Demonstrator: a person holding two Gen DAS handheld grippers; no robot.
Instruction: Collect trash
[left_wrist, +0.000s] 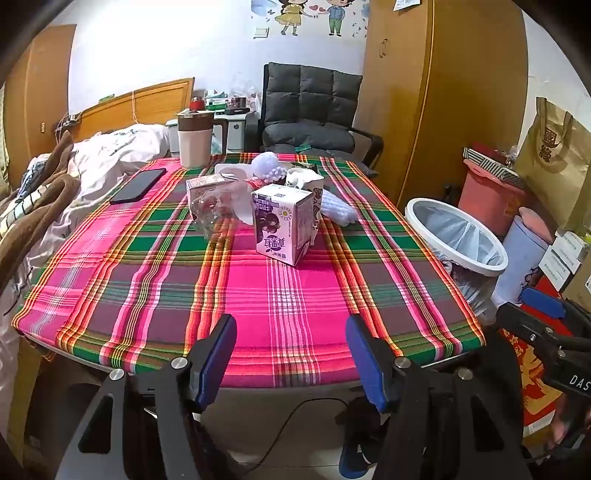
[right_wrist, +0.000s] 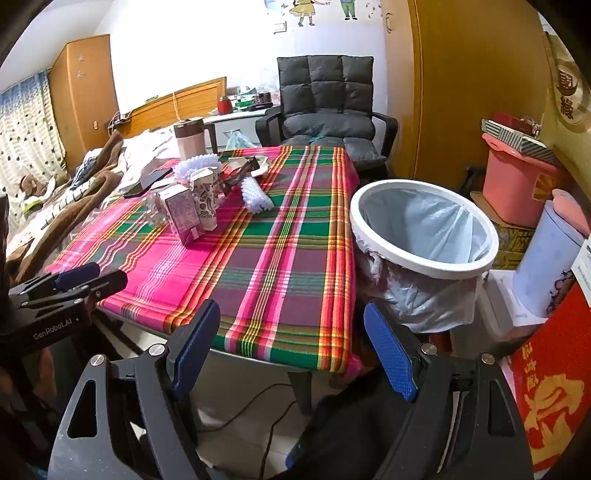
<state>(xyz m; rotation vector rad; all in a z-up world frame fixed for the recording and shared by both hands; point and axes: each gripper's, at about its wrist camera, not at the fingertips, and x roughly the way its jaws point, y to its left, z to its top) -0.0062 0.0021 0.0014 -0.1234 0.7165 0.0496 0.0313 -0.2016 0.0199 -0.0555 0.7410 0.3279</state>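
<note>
A purple drink carton (left_wrist: 281, 223) stands on the plaid tablecloth (left_wrist: 258, 295), with a second carton (left_wrist: 202, 186), a clear crumpled plastic piece (left_wrist: 218, 206), a patterned paper cup (left_wrist: 308, 182) and white foam netting (left_wrist: 338, 208) behind it. The cartons (right_wrist: 183, 214) and netting (right_wrist: 255, 195) also show in the right wrist view. A white bin with a liner (right_wrist: 424, 229) stands right of the table. My left gripper (left_wrist: 291, 350) is open and empty at the table's near edge. My right gripper (right_wrist: 291, 343) is open and empty near the table's right corner.
A black phone (left_wrist: 138, 185) and a white jug with brown lid (left_wrist: 195, 142) sit at the table's far left. A bed (left_wrist: 55, 192) lies left, a grey chair (left_wrist: 310, 110) behind. A pink tub (right_wrist: 517, 184) and boxes crowd the right.
</note>
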